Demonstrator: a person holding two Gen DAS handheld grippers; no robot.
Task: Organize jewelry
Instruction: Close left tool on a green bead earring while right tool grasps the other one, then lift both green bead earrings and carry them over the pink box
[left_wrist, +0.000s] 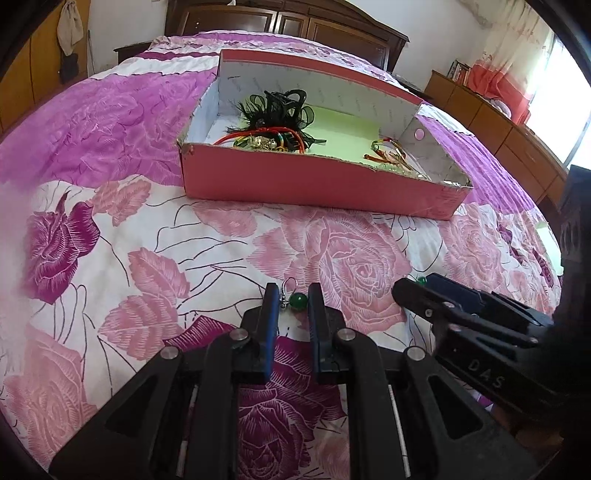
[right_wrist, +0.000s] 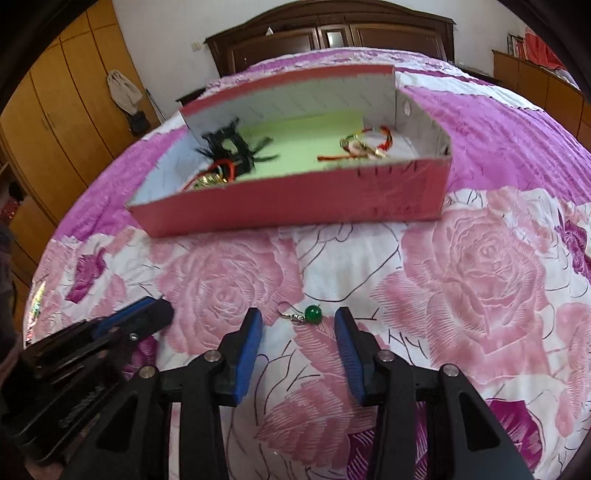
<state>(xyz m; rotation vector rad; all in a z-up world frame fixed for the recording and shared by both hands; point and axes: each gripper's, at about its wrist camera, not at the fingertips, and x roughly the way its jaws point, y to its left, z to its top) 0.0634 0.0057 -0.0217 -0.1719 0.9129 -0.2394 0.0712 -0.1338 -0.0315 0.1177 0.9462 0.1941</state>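
Observation:
A green bead earring (left_wrist: 295, 300) with a silver hook lies on the floral bedspread between the fingers of my left gripper (left_wrist: 293, 291), whose jaws are narrowly open around it. A second green bead earring (right_wrist: 307, 314) lies between the wide-open fingers of my right gripper (right_wrist: 298, 317). The right gripper also shows at the right of the left wrist view (left_wrist: 417, 288), with a green bead (left_wrist: 421, 279) peeking at its tip. A pink cardboard box (left_wrist: 314, 184) sits further up the bed and holds a black feather hair piece (left_wrist: 280, 107) and red cord bracelets (left_wrist: 266, 138).
The box also shows in the right wrist view (right_wrist: 295, 210), with more bracelets (right_wrist: 364, 147) at its right end. Wooden wardrobes (right_wrist: 55, 122) stand left, a dark headboard (right_wrist: 332, 40) behind, a low wooden cabinet (left_wrist: 517, 136) at the right.

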